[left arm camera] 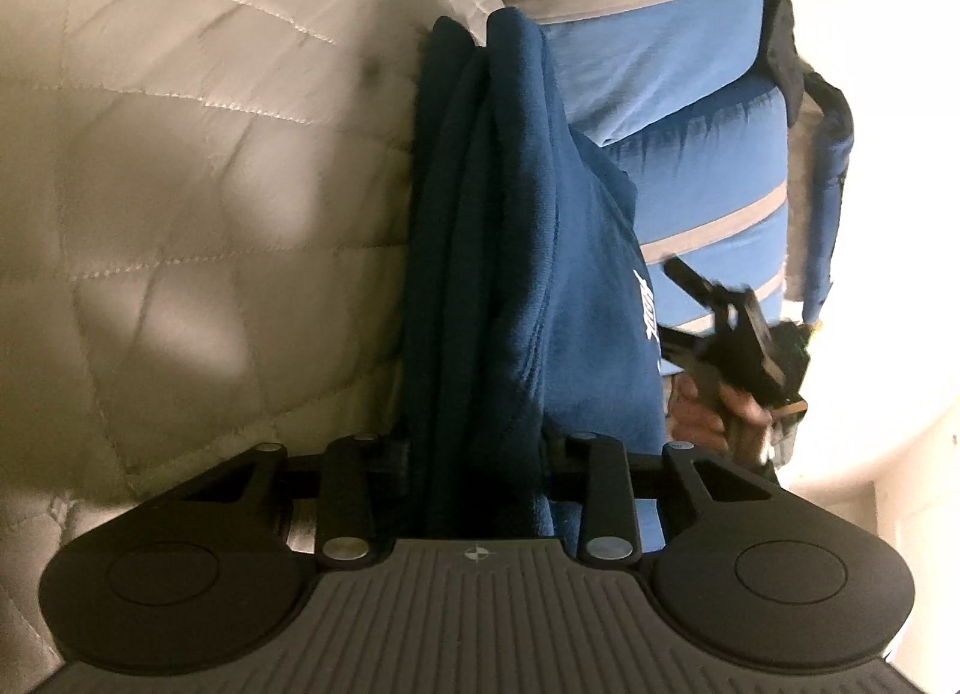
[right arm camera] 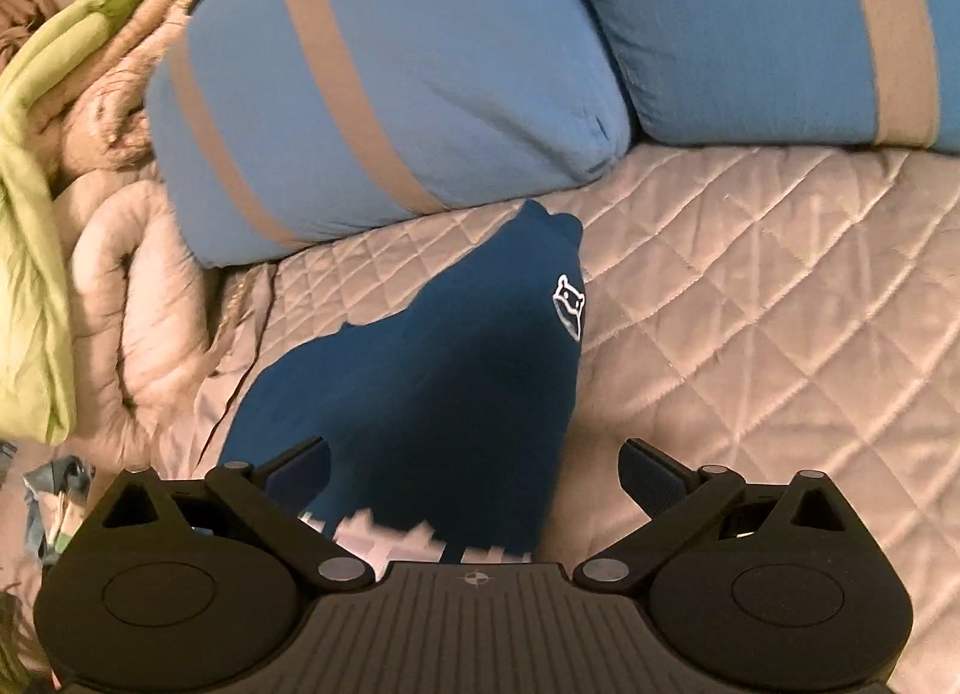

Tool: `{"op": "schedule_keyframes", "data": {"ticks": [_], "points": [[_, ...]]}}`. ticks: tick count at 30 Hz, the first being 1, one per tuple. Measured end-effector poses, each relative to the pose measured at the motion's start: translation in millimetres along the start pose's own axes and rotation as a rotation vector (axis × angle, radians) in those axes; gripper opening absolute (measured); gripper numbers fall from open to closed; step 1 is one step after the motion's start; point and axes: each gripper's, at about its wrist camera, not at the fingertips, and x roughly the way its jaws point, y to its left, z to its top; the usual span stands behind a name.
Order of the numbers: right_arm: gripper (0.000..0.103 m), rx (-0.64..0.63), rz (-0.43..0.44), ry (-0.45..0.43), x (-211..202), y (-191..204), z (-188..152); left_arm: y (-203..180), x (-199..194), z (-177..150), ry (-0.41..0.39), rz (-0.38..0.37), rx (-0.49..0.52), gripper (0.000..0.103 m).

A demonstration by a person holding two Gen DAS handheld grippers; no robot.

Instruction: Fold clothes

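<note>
The left gripper (left arm camera: pixel 477 454) clamps a bunched fold of the navy garment (left arm camera: pixel 498 250), which hangs over the quilted bedspread (left arm camera: pixel 180 166). The right gripper (right arm camera: pixel 474 472) hovers with jaws spread wide above the garment, near the blue striped pillows (right arm camera: pixel 390 82).
</note>
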Motion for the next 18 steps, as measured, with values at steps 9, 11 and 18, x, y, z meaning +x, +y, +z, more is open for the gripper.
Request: {"op": "schedule_keyframes", "data": {"ticks": [9,11,18], "points": [[0.091,0.094,0.105,0.041,58.2,-23.9,10.4,-22.4,-0.7,-4.7,-0.022,0.079,0.108,0.031],[0.047,0.085,0.097,0.045,53.5,-24.8,13.2,-37.5,-2.1,-7.0,-0.035,0.114,0.168,0.028],[0.027,0.0,0.105,-0.002,-10.1,6.5,19.1,-93.4,-22.4,-26.4,-0.076,0.052,0.289,0.026]]}}
